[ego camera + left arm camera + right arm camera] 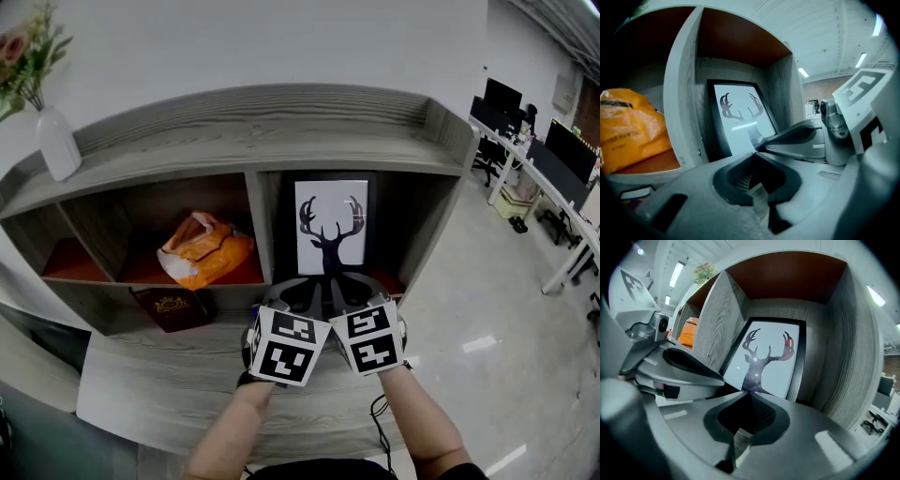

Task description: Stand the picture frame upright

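Two empty grippers clenched, left gripper (755,152) beside right gripper (749,391), before picture frame (331,225) upright in shelf compartment (414,214), room along its right edge

black picture frame (331,225) with dark deer (330,246) on white, orange bag (202,248), grey wood-grain shelf (234,141), white vase (58,145)
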The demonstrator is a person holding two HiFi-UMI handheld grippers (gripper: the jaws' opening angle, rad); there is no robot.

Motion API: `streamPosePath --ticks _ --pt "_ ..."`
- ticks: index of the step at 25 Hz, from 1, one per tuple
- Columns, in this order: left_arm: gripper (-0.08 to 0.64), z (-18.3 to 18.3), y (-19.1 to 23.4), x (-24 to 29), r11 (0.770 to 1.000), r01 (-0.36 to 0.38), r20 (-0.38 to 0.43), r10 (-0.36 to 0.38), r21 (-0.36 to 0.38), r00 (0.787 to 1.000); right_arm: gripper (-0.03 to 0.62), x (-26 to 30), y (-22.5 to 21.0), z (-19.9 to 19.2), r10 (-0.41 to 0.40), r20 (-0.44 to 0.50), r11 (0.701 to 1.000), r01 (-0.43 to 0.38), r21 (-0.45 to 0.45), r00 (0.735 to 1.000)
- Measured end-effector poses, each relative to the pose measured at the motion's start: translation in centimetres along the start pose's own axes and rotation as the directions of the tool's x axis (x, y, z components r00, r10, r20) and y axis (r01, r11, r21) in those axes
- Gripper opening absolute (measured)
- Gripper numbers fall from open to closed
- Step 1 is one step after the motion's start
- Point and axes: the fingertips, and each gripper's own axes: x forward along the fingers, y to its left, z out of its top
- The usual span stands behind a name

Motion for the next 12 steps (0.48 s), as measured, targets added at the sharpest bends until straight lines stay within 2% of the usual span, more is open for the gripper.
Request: streamPosePath --ticks 12 --pt "-0.009 0.0 0.4 -1.4 0.998 -0.027 0.040 0.029 -0.048 0.999 0.002 -0.5 -0.4 0.0 0.006 0.025 0.999 -0.007 0.034 1.000"
